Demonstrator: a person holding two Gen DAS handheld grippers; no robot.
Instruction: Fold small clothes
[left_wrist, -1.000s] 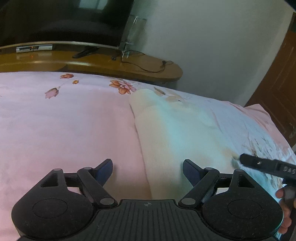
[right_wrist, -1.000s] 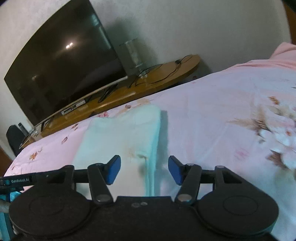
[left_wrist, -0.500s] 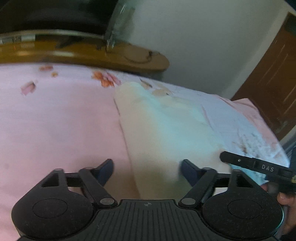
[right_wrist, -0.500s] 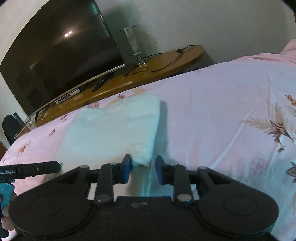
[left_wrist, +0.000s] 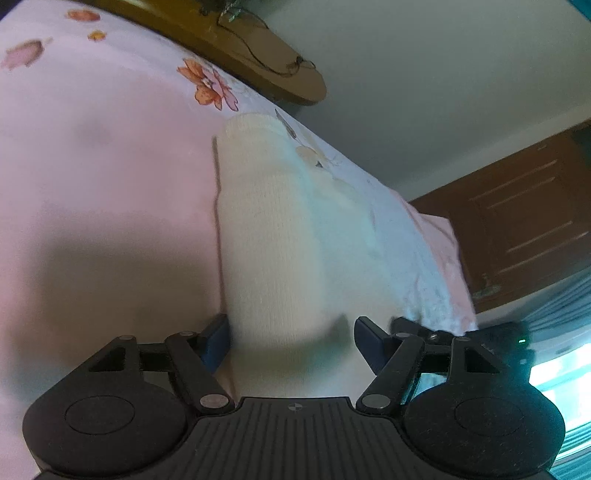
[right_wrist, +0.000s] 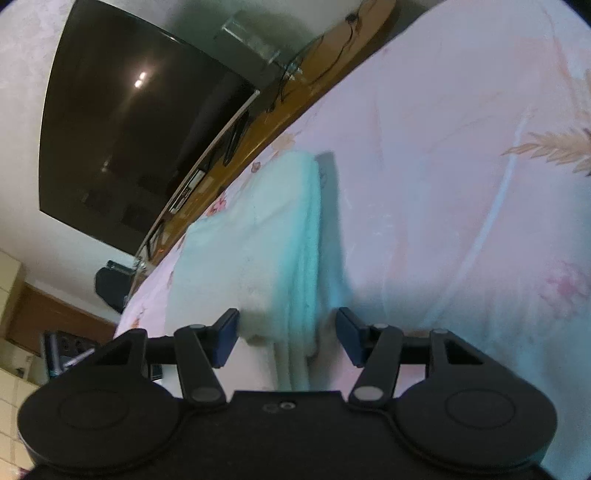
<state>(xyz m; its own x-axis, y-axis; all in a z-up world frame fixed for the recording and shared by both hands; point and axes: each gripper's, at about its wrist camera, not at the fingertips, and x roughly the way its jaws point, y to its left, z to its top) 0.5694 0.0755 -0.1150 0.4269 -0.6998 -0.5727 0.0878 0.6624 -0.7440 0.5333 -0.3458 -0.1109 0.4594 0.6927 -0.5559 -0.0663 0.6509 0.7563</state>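
Dark TV (right_wrist: 122, 122), wooden door (left_wrist: 524, 225) — probably.

Garment (left_wrist: 280, 236): lies on the bed (left_wrist: 92, 166), its near end between the fingers of each hand-held gripper.
Left hand-held gripper (left_wrist: 291, 341): at the garment's near left corner.
Right hand-held gripper (right_wrist: 286, 334): at the near right corner, over the stacked edge.
Worktop (right_wrist: 266, 114): behind the bed.
Television (right_wrist: 140, 122): on the worktop.
Door (left_wrist: 524, 236): right of the bed.

Garment (left_wrist: 273, 236) near edge — hidden behind gripper body.
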